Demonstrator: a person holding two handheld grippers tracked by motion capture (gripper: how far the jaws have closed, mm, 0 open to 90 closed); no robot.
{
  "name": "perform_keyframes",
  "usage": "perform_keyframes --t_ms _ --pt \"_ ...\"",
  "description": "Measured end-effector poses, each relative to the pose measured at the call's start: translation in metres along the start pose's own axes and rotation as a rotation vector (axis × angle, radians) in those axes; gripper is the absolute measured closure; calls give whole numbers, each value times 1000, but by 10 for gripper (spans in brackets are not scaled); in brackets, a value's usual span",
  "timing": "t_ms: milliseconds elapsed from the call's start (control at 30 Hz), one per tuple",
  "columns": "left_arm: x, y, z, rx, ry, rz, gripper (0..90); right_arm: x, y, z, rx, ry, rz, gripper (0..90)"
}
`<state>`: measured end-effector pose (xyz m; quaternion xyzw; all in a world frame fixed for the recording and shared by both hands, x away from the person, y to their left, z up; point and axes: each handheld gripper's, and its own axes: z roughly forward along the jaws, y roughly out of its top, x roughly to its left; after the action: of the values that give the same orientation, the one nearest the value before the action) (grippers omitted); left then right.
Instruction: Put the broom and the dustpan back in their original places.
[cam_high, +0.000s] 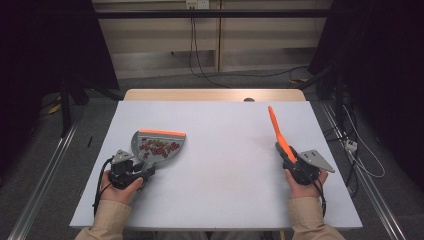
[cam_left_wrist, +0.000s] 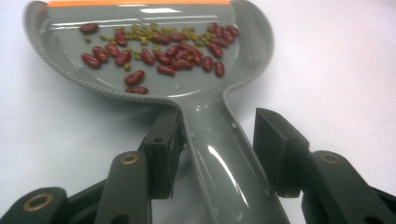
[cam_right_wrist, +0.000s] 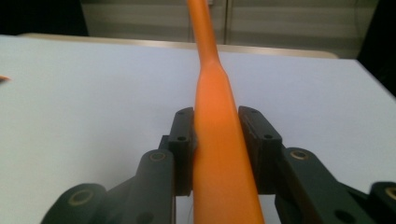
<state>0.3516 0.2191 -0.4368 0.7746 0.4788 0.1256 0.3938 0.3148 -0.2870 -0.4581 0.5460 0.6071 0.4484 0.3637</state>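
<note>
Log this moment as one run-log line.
left gripper: open, jaws astride dustpan handle | right gripper: shut on orange brush handle | beans: in dustpan | table

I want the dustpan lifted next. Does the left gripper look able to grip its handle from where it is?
Probably yes: the left gripper already straddles the grey dustpan handle, jaws apart on either side, nothing between; closing should grip it.

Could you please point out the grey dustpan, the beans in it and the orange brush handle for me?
grey dustpan (cam_left_wrist: 224, 154): left gripper view, on its handle.
beans (cam_left_wrist: 163, 57): left gripper view, on a red bean mid-pile.
orange brush handle (cam_right_wrist: 219, 140): right gripper view, on its wide lower part.
</note>
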Motion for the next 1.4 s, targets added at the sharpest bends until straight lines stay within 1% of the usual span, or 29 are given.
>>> perform_keyframes --t_ms 33,67,100,133,200,233,300,333,367,400,467,533,633,700,867,1000,1100,1233,1300,1400 --pt "-1 0 0 2 -5 0 491 2 0 0 3 20 9 654" --pt "-2 0 0 -5 -3 -3 478 6 0 0 4 30 5 638" --pt "-3 0 0 -4 -15 -3 464 9 0 0 7 48 0 622" --pt "-3 0 0 -3 -34 4 445 13 0 0 14 75 8 598" --pt "-6 -2 0 -15 -49 -1 433 20 0 0 18 125 26 524" --pt "-7 -2 -1 -18 -65 -7 387 24 0 -1 20 145 22 488" --pt "-9 -3 -5 -24 -72 -2 335 29 2 -4 17 180 3 441" --pt "-10 -3 -6 -36 -76 -1 310 31 2 -5 20 198 5 413" --pt "-11 -3 -7 -46 -83 10 292 32 2 -7 15 220 6 402" --pt "-12 -3 -8 -56 -87 27 270 33 2 -9 19 230 4 384" --pt "-13 -3 -9 -77 -81 60 233 33 2 -12 16 235 2 357" --pt "-13 -2 -11 -106 -97 76 182 31 2 -16 17 232 9 323" --pt "-12 -1 -14 -144 -109 112 162 26 2 -22 19 231 21 286" --pt "-10 -1 -16 -176 -121 127 143 24 2 -26 16 236 25 271" --pt "-7 -2 -23 -216 -143 154 128 19 0 -32 18 252 17 256" --pt "-3 -4 -27 -224 -166 161 117 17 -1 -34 25 263 6 246" --pt "0 -6 -28 -224 -181 155 115 16 -3 -35 34 269 4 246" --pt "5 -9 -30 -224 -191 154 114 15 -4 -36 36 276 -6 244" --pt "7 -10 -31 -224 -188 154 114 14 -4 -37 37 279 -6 241" --pt "9 -12 -32 -226 -192 146 114 13 -5 -38 42 284 -9 241"
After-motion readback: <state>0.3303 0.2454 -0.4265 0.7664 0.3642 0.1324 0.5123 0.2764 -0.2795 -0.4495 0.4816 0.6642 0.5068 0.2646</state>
